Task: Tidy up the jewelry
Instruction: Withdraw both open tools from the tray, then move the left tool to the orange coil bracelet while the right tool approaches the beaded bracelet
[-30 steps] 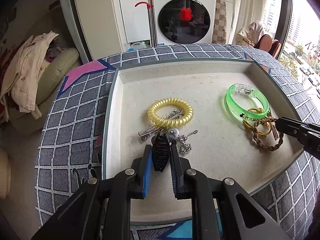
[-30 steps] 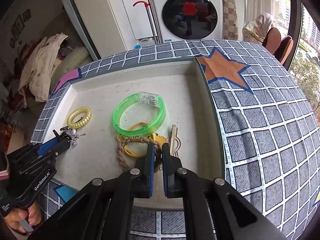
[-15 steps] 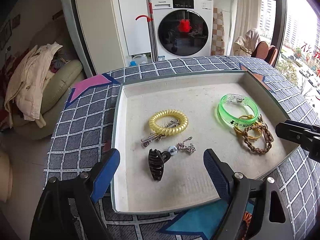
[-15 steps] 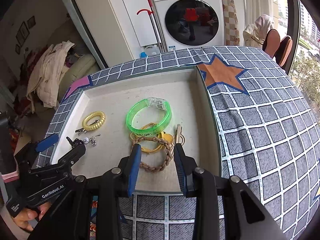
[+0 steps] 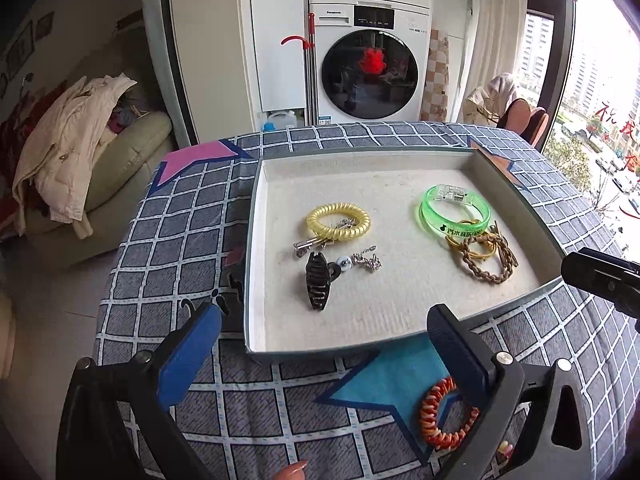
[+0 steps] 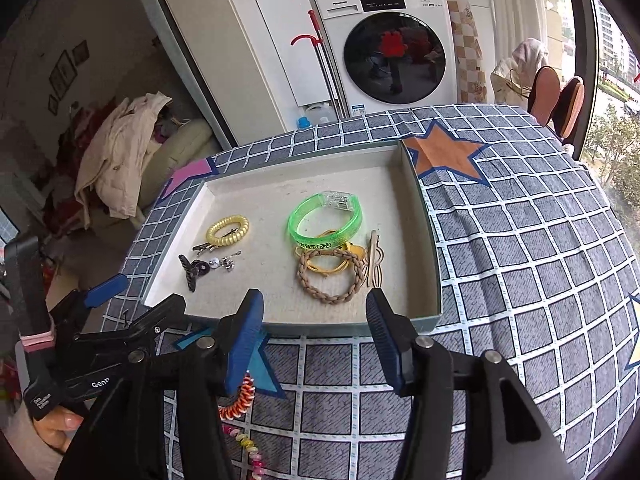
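Observation:
A shallow tray (image 5: 256,240) on the checked tablecloth holds the jewelry. A black claw clip (image 5: 318,280) lies free at its front left, next to a silver clip (image 5: 312,245), a yellow spiral tie (image 5: 338,221) and small silver charms (image 5: 362,261). To the right lie a green bangle (image 6: 324,220), a braided brown bracelet (image 6: 330,276) and a wooden clip (image 6: 374,260). My left gripper (image 5: 323,314) is opening wide, back over the tray's front rim, with nothing between its fingers. My right gripper (image 6: 314,298) is opening too, empty, just short of the braided bracelet.
An orange spiral tie (image 5: 444,420) and a string of pastel beads (image 6: 248,444) lie on the cloth in front of the tray. A hand (image 6: 56,428) grips the left tool. A washing machine (image 5: 368,72) and a sofa with clothes (image 5: 80,148) stand beyond the table.
Both grippers opened and drew back and up from the tray. The left let go of the black claw clip; the right released the braided bracelet, and both items now lie in the tray.

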